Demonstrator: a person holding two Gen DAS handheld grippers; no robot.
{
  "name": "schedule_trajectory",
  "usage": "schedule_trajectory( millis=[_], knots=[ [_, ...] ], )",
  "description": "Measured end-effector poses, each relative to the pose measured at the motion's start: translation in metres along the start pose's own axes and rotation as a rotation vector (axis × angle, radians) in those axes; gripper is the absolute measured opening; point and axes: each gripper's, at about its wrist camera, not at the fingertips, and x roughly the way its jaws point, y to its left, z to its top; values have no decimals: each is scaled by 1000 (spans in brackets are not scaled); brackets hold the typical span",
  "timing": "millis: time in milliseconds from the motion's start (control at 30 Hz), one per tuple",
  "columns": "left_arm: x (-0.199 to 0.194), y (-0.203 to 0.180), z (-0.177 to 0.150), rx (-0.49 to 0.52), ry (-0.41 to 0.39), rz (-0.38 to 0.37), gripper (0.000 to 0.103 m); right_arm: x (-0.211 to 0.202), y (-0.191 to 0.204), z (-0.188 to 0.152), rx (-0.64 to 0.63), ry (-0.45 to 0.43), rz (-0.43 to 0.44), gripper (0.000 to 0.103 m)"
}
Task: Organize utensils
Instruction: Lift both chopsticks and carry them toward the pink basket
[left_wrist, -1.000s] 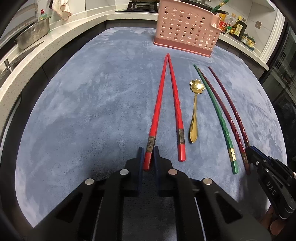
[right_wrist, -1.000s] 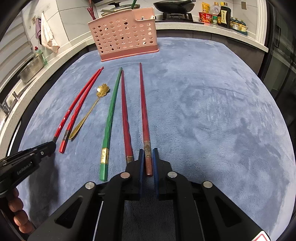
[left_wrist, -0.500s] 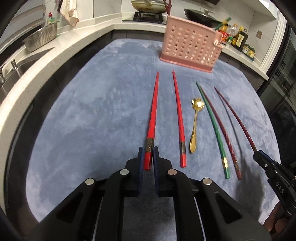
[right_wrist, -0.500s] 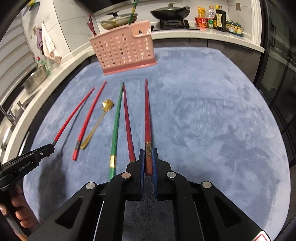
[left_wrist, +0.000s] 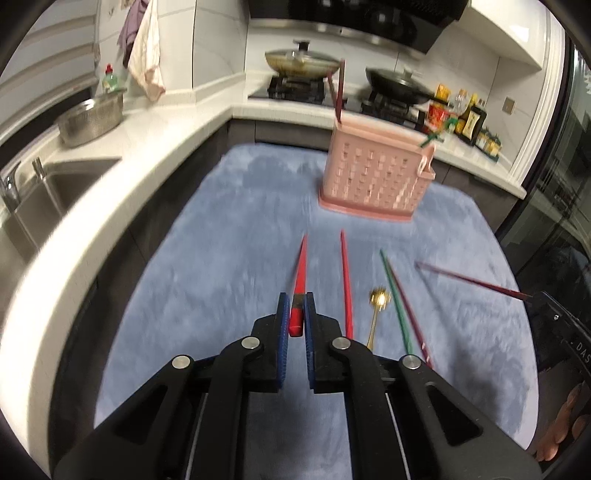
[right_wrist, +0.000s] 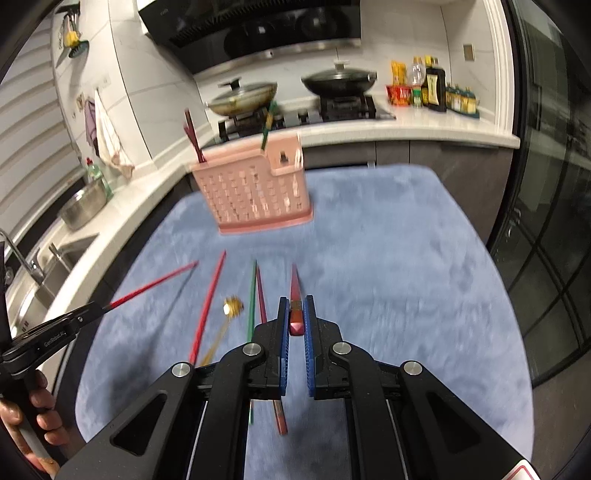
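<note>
My left gripper is shut on a red chopstick and holds it above the blue mat, tip forward. My right gripper is shut on a dark red chopstick, also lifted. On the mat lie a second red chopstick, a gold spoon, a green chopstick and a dark red chopstick. The pink perforated basket stands at the mat's far edge with several chopsticks upright in it. The right gripper shows at the right of the left wrist view.
The blue mat covers the table. A white counter with a sink and a steel bowl curves along the left. A stove with pans and bottles lies behind the basket.
Both grippers have risen off the mat with their chopsticks, and the views now tilt up toward the basket and the stove. The other utensils have stayed on the mat.
</note>
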Motion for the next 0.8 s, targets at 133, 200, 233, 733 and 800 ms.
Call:
schedule_trajectory(
  millis=[133, 200, 233, 733, 800],
  knots=[
    [-10, -1, 25, 10, -46, 0, 7, -10, 4, 25, -23, -50, -5, 7],
    [-14, -2, 38, 15, -67, 0, 7, -13, 6, 35, -30, -68, -4, 7],
    [-15, -3, 44, 17, -75, -1, 7, -14, 6, 41, -33, -75, -2, 7],
    [-42, -29, 139, 79, -231, -1, 7, -16, 14, 116, -20, -160, 59, 7],
    [-46, -33, 151, 83, -253, -5, 7, -17, 17, 128, -13, -175, 76, 7]
  ],
)
